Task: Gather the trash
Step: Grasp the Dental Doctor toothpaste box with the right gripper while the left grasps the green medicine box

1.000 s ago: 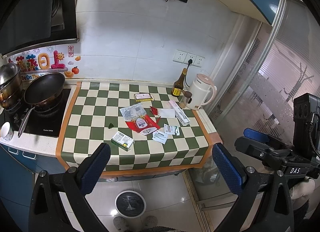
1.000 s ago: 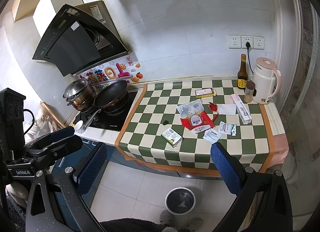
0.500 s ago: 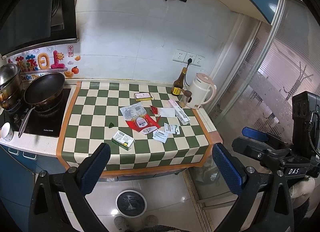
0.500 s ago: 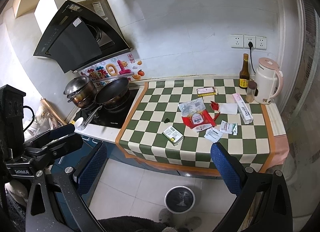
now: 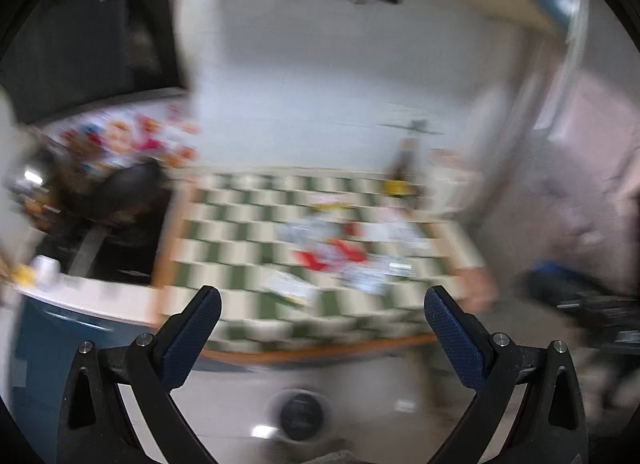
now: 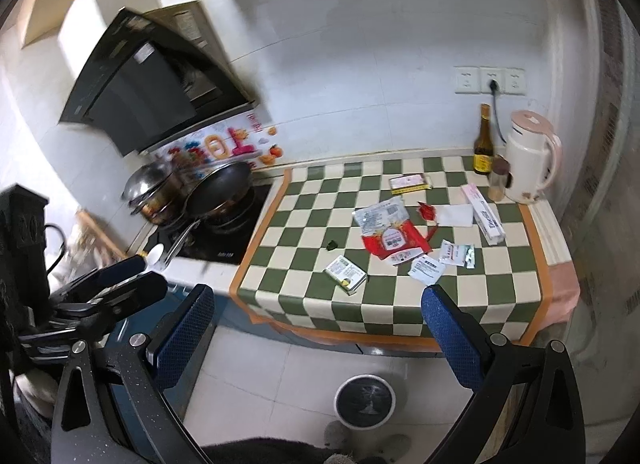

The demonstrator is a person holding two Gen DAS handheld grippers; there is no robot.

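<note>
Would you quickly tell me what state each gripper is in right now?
Left gripper: open, holding nothing; its view is motion-blurred.
Right gripper: open, holding nothing, off the checkered counter.

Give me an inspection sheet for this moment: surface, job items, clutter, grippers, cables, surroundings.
Surface: checkered cloth on the counter, orange-edged.
Job's things: red packet, green-and-white box, long white box, flat box, white sachets lie loose on the cloth; round bin on the floor below.
Clutter: kettle, brown bottle, small jar at the back right corner.
Grippers: left gripper and right gripper open, empty, off the counter; left view motion-blurred.
Cables: black cord plugged into the wall socket.
Surroundings: frying pan and pot on the hob, range hood above.
</note>
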